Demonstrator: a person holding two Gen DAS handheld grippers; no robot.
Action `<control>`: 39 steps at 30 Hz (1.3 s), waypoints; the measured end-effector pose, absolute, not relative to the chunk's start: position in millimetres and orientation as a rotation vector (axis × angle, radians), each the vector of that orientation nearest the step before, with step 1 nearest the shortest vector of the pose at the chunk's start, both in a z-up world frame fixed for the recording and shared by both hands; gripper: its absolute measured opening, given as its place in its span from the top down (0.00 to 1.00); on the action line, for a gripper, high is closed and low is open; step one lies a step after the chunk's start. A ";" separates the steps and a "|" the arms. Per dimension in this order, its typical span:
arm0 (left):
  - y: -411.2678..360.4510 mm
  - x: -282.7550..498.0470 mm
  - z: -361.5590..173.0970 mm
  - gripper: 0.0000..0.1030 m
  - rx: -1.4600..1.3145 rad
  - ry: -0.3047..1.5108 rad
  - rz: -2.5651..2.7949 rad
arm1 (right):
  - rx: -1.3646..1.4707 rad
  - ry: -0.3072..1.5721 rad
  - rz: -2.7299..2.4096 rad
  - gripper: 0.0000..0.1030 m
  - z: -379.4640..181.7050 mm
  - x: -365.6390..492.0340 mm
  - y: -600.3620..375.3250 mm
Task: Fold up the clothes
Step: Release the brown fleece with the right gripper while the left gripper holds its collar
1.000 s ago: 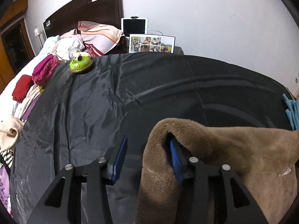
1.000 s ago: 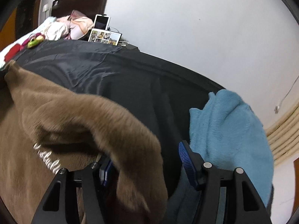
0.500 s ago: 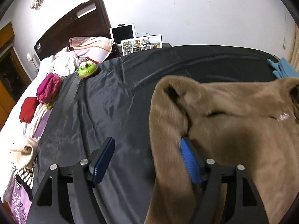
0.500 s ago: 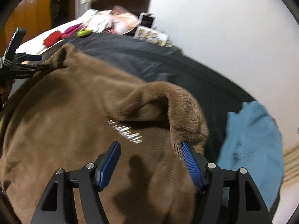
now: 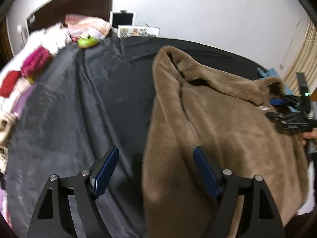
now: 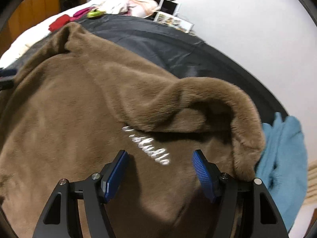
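Brown fleece (image 5: 227, 130), plush pile, lies spread flat on the black sheet (image 5: 79, 103) covering the bed, taking the right half of the left wrist view and most of the right wrist view. Far left corner (image 5: 168, 53) is puckered up into a hollow fold; the right corner (image 6: 233, 103) curls over in a thick roll, shadow under it. White script lettering (image 6: 146, 144) stitched near that roll, too blurred to read. Surface mostly smooth, a few long soft creases running toward the near edge.

Left gripper (image 5: 156, 170): jaws have just been opening, now wide; fleece edge lies below between them, pads not pressing it. Right gripper (image 6: 160, 170): jaws have been opening too, moderately wide, over the lettering, nothing pinched; its right finger sits just beside the rolled corner.

Blue cloth (image 6: 281, 158) lies beside the fleece's right edge on the sheet. Pile of clothes (image 5: 33, 65), green toy (image 5: 87, 41), pillow (image 5: 87, 25) and photo frame (image 5: 138, 31) at the far end. Left view is motion-blurred.
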State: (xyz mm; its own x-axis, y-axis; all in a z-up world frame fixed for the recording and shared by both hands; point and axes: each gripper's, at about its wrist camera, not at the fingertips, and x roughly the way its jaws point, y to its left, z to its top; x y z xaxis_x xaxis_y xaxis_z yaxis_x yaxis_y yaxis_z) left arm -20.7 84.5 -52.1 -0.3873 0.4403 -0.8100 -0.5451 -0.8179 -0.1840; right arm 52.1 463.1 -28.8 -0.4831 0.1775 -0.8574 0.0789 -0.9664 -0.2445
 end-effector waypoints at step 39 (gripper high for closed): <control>43.4 -55.8 -19.6 0.27 -1.220 0.123 2.332 | -1.677 -0.320 2.716 0.32 -30.9 60.8 428.0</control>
State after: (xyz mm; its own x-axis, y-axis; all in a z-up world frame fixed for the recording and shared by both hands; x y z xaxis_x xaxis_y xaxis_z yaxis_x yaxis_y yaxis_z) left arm -55.8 43.4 -19.6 -0.4724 0.3895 -0.7906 -0.4703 -0.8701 -0.1476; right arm 60.8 428.0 -30.9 -0.4517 0.0479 -0.8909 0.1604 -0.9779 -0.1339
